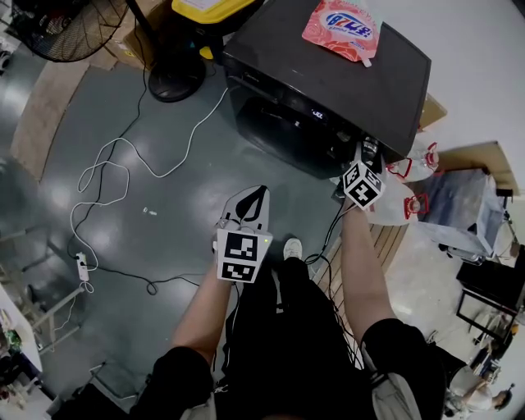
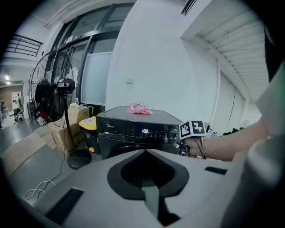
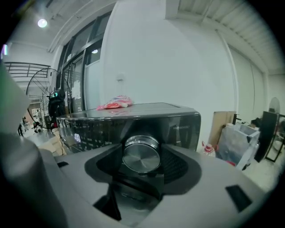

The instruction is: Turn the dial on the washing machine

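The dark front-loading washing machine (image 1: 328, 74) stands ahead of me, its control panel lit (image 2: 144, 131). A pink detergent bag (image 1: 343, 29) lies on its top. In the right gripper view the silver dial (image 3: 141, 151) fills the space between the jaws, and my right gripper (image 3: 141, 156) is shut on it, a pad touching each side. In the head view that gripper (image 1: 368, 156) is pressed to the panel's right end and hides the dial. My left gripper (image 1: 261, 193) hangs back over the floor, shut and empty, tips meeting (image 2: 145, 151).
A fan's round base (image 1: 176, 82) and a yellow bin (image 1: 209, 8) stand left of the machine. White cables (image 1: 107, 164) and a power strip (image 1: 82, 264) lie on the grey floor. Plastic bottles (image 1: 410, 176) and a board sit at the machine's right.
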Demonstrator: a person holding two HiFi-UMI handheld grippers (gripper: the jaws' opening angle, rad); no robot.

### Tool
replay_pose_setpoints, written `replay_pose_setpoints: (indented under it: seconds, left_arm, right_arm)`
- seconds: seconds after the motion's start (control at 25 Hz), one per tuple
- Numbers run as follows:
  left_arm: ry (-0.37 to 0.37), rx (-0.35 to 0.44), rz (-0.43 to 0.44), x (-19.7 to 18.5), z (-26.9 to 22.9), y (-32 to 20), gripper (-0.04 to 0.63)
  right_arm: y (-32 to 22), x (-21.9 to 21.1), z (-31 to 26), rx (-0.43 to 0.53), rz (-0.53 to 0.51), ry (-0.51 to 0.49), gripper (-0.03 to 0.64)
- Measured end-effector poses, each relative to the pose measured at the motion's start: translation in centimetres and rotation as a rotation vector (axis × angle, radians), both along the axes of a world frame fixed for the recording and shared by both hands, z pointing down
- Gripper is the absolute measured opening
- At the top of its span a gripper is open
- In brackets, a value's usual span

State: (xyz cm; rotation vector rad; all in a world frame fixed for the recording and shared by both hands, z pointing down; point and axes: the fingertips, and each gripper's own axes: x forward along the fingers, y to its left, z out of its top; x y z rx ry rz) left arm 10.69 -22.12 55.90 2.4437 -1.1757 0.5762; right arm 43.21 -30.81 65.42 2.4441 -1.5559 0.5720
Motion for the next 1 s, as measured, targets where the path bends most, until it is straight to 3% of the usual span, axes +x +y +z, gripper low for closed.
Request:
replay_pose_setpoints:
  seconds: [0.2, 0.4, 0.52, 0.8, 0.88, 1.0]
  left_arm:
    - [-0.005, -0.003, 0.003, 0.3, -0.1, 0.1, 0.011]
    - [-0.011, -0.003, 0.009, 1.0, -0.1, 0.3, 0.011]
    - [-0.015, 0.000, 0.009, 1.5, -0.3, 0.5, 0.011]
    - [-0.015, 0.021, 0.002, 2.6, -1.8, 0.7, 0.011]
    - [-0.014, 0.033, -0.002, 3.0, -2.5, 0.7, 0.011]
    - [-0.011, 0.050, -0.009, 3.7, -3.8, 0.8, 0.011]
  right_arm:
    - [-0.1, 0.0, 0.0, 0.005, 0.006, -0.031, 0.275]
    - [0.1, 0.6, 0.0, 0.126, 0.048, -0.290, 0.275]
    - [0.2, 0.7, -0.1, 0.157, 0.045, -0.351, 0.275]
    - [0.6, 0.5, -0.7, 0.136, -0.028, -0.268, 0.271]
    - [1.3, 0.3, -2.2, 0.134, -0.071, -0.199, 0.245]
    - [3.3, -0.8, -5.1, 0.157, -0.156, -0.117, 0.149]
